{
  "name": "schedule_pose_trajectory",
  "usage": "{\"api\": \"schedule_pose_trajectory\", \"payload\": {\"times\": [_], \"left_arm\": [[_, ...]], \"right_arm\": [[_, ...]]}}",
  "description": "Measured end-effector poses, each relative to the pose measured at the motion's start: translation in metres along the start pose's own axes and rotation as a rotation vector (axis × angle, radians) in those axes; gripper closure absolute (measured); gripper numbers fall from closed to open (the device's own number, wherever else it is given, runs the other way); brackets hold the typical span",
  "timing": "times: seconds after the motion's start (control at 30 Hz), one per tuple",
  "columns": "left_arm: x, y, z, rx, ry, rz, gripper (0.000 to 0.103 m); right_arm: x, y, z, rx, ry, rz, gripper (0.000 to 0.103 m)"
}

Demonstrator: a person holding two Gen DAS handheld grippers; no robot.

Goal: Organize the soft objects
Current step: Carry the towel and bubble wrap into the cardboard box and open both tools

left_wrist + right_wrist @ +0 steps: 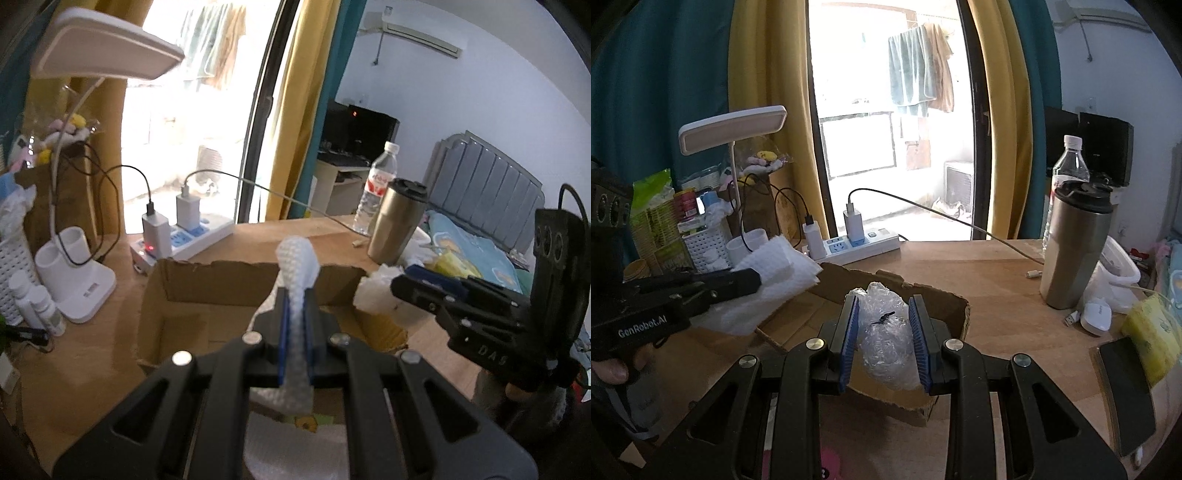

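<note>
Both are loaded over the cardboard box (886, 295) on the counter (997, 280). The left hand-held gripper (293, 314) is clamped on a folded white cloth (297, 258) — long axis running forward past its fingertips. The right hand-held gripper (886, 321) squeezes a bubble-wrap wad (886, 332), directly above the box opening and nearer it.

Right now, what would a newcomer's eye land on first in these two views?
Probably the two loads: the left hand-held gripper pinches a white textured sheet, and the right hand-held gripper clasps a wad of clear plastic wrap. Both hang over a torn cardboard box on the wooden desk, with a bright balcony door glaring behind.
</note>
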State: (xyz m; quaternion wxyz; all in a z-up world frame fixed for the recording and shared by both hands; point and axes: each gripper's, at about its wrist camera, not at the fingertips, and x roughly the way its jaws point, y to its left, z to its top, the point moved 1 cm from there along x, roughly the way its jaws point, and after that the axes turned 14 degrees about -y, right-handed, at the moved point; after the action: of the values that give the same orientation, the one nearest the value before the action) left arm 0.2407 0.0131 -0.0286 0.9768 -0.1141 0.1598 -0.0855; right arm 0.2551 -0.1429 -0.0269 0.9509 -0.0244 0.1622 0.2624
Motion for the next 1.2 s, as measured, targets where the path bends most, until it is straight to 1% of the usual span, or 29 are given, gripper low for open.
{"api": "schedule_pose_trajectory", "payload": {"times": [0.23,0.73,0.77,0.9,0.93,1.0,1.03,1.07,1.1,1.13,1.17,1.2], "left_arm": [[0.019,-0.003,-0.006,-0.006,0.031,-0.028,0.096],[0.047,-0.002,-0.024,-0.032,0.121,-0.054,0.096],[0.048,-0.003,-0.025,-0.029,0.126,-0.055,0.094],[0.052,-0.006,-0.028,-0.030,0.157,-0.064,0.093],[0.053,-0.006,-0.028,-0.028,0.164,-0.062,0.092],[0.053,-0.007,-0.029,-0.025,0.177,-0.057,0.086],[0.053,-0.008,-0.029,-0.027,0.177,-0.052,0.082],[0.051,-0.008,-0.028,-0.028,0.172,-0.047,0.080],[0.049,-0.007,-0.028,-0.030,0.167,-0.043,0.079],[0.046,-0.008,-0.026,-0.030,0.160,-0.041,0.074],[0.044,-0.008,-0.026,-0.028,0.155,-0.040,0.066],[0.042,-0.008,-0.024,-0.024,0.149,-0.028,0.063]], "right_arm": [[0.013,0.000,-0.004,-0.003,0.020,0.014,0.073],[0.034,-0.002,-0.018,0.040,0.082,0.041,0.073],[0.034,-0.002,-0.019,0.045,0.084,0.040,0.073],[0.036,-0.003,-0.020,0.063,0.096,0.036,0.070],[0.036,-0.004,-0.020,0.064,0.096,0.035,0.069],[0.035,-0.004,-0.020,0.065,0.101,0.031,0.065],[0.034,-0.004,-0.021,0.066,0.101,0.029,0.064],[0.032,-0.004,-0.020,0.066,0.100,0.027,0.062],[0.031,-0.004,-0.020,0.066,0.098,0.024,0.056],[0.029,-0.004,-0.019,0.067,0.094,0.016,0.053],[0.027,-0.004,-0.019,0.069,0.092,0.013,0.046],[0.026,-0.005,-0.018,0.072,0.090,0.013,0.045]]}}
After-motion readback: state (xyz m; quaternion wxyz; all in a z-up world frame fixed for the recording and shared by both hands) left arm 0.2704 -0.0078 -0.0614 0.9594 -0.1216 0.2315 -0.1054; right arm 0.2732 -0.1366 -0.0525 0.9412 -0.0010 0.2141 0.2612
